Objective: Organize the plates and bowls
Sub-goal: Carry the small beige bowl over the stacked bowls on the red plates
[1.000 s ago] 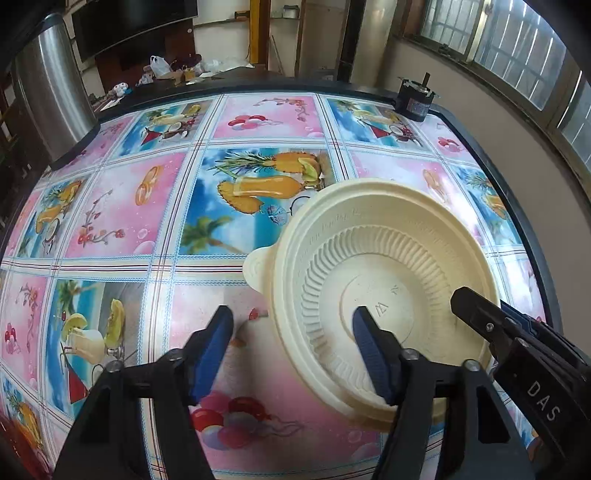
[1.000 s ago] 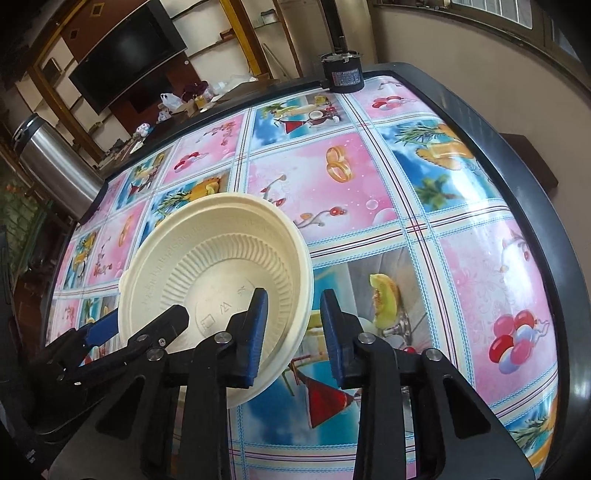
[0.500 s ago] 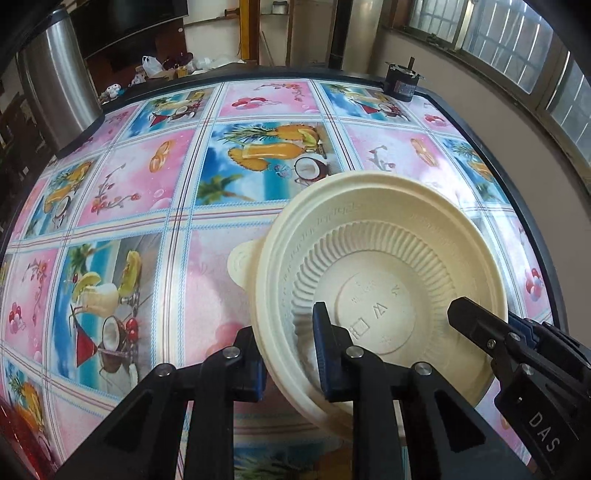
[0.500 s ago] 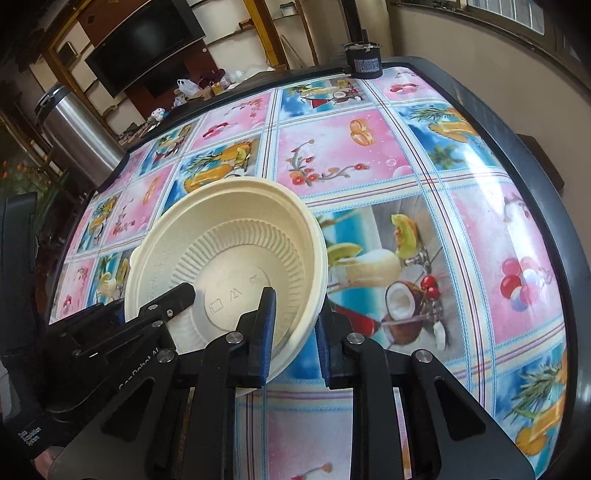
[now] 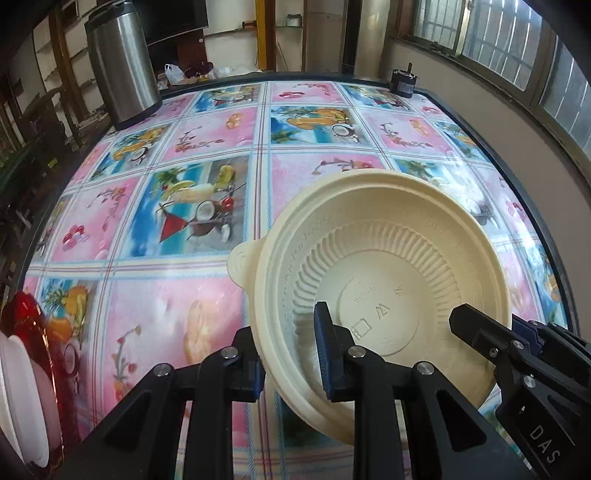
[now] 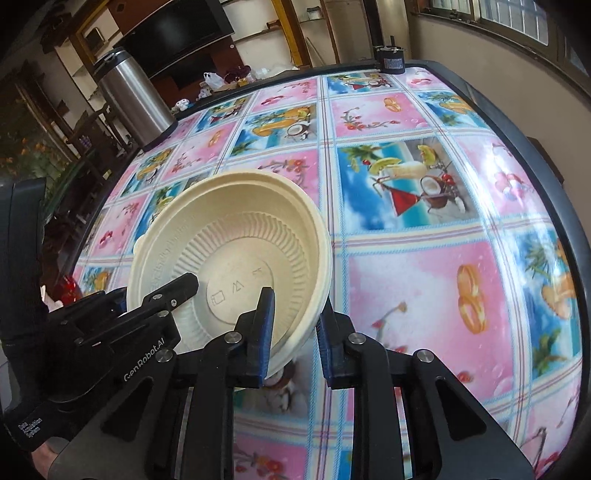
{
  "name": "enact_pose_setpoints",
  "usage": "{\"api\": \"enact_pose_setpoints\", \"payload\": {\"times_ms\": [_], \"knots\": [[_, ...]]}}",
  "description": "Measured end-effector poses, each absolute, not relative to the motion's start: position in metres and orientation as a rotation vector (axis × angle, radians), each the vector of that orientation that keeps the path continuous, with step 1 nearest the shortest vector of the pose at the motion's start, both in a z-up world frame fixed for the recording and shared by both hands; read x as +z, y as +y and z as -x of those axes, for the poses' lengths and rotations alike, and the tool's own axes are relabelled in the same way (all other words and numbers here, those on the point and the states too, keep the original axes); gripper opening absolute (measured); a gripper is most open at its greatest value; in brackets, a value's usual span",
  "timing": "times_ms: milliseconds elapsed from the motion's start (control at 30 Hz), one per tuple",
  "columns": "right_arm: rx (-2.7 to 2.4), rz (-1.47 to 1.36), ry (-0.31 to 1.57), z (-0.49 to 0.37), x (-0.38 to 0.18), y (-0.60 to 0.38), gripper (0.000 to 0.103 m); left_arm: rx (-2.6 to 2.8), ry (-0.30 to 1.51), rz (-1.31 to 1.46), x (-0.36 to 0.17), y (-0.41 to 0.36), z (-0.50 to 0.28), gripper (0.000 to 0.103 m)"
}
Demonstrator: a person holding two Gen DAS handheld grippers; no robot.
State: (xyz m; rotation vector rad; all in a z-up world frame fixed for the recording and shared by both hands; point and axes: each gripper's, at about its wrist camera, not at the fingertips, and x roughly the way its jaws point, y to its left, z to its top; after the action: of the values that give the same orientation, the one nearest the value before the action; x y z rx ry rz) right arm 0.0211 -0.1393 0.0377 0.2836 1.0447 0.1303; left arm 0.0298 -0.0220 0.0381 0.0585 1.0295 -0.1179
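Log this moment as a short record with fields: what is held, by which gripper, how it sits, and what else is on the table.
held item: cream ribbed plastic bowl, small tab on its rim
left gripper: jaws closed on the bowl's near-left rim
right gripper: jaws closed on the bowl's right rim
bowl pose: tilted, raised off the fruit-print tablecloth
at the far left corner: steel cylindrical flask, upright
far edge: small black cylindrical device
near left edge: red glass dish holding white plates, partly out of view

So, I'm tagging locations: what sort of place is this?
Probably a home dining room: a table under a fruit-print tablecloth, a steel thermos jug, a dark TV by shelves behind.
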Motion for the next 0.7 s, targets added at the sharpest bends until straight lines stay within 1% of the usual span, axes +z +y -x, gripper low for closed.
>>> {"api": "enact_pose_setpoints", "payload": {"times_ms": [367, 700], "knots": [[0.189, -0.269, 1.041, 0.048, 0.038, -0.096, 0.023, -0.066, 0.977, -0.058, 0.045, 0.013, 0.033, 0.023], [0.2, -0.229, 1.016, 0.077, 0.054, -0.08, 0.023, -0.062, 0.945, -0.053, 0.049, 0.027, 0.061, 0.025]]}}
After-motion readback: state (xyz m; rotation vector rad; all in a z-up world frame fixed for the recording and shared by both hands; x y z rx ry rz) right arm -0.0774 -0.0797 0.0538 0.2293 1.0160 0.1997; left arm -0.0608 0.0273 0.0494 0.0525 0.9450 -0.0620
